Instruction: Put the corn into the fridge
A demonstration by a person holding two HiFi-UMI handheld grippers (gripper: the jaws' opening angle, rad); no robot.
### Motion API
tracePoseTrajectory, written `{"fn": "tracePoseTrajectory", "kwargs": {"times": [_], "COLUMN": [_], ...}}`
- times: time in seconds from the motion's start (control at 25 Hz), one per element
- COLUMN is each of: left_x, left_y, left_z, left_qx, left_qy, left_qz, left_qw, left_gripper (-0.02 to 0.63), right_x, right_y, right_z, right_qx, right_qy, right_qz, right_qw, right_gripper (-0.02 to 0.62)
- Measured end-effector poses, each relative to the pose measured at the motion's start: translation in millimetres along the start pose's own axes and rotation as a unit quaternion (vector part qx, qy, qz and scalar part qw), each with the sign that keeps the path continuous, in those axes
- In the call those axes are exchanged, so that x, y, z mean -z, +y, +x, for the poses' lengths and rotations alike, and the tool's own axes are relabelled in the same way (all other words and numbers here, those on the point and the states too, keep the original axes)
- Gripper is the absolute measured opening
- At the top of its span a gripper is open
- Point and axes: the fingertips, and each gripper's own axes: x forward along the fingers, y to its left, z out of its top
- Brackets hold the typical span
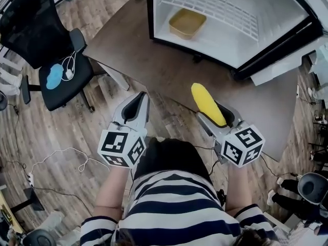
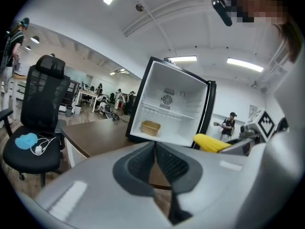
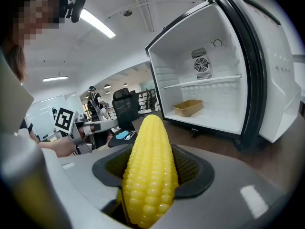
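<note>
A yellow corn cob (image 1: 207,104) (image 3: 150,168) (image 2: 211,142) is clamped in my right gripper (image 1: 220,118) (image 3: 151,173), its tip sticking out toward the fridge. The small white fridge (image 1: 266,14) (image 3: 267,89) (image 2: 169,92) stands on the brown table (image 1: 169,70) with its door swung open. Inside it, on the floor of the compartment, sits a shallow tan tray (image 1: 187,23) (image 3: 188,107) (image 2: 150,127). My left gripper (image 1: 134,109) (image 2: 155,163) is shut with nothing in it, held beside the right one, short of the table edge.
A black office chair (image 1: 48,50) (image 2: 40,113) with a blue mouse and white cable on its seat stands at the left. Cables trail over the wooden floor (image 1: 66,152). The open fridge door (image 1: 282,63) juts out at the right. People stand in the far background.
</note>
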Motion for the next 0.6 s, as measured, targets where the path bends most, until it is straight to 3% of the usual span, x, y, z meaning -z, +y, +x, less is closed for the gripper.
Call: {"fn": "tracePoseTrajectory", "kwargs": {"times": [0.28,0.6], "left_x": [-2.4,-11.8], "left_y": [12.7,15.5], "left_z": [27.4,65.5], "left_qx": [-0.008,-0.03], "left_qy": [0.004,0.001], "left_qz": [-0.005,0.001], "left_qw": [1.0,0.9995], "left_gripper": [0.0,0.0], "right_x": [-12.2,-26.4], "right_y": [-23.6,-79.0], "right_z": [15.7,32.6], "right_qx": [0.01,0.029], "right_qy": [-0.001,0.004], "right_qz": [0.001,-0.004], "right_qw": [1.0,1.0], "right_gripper": [0.256,0.256]}}
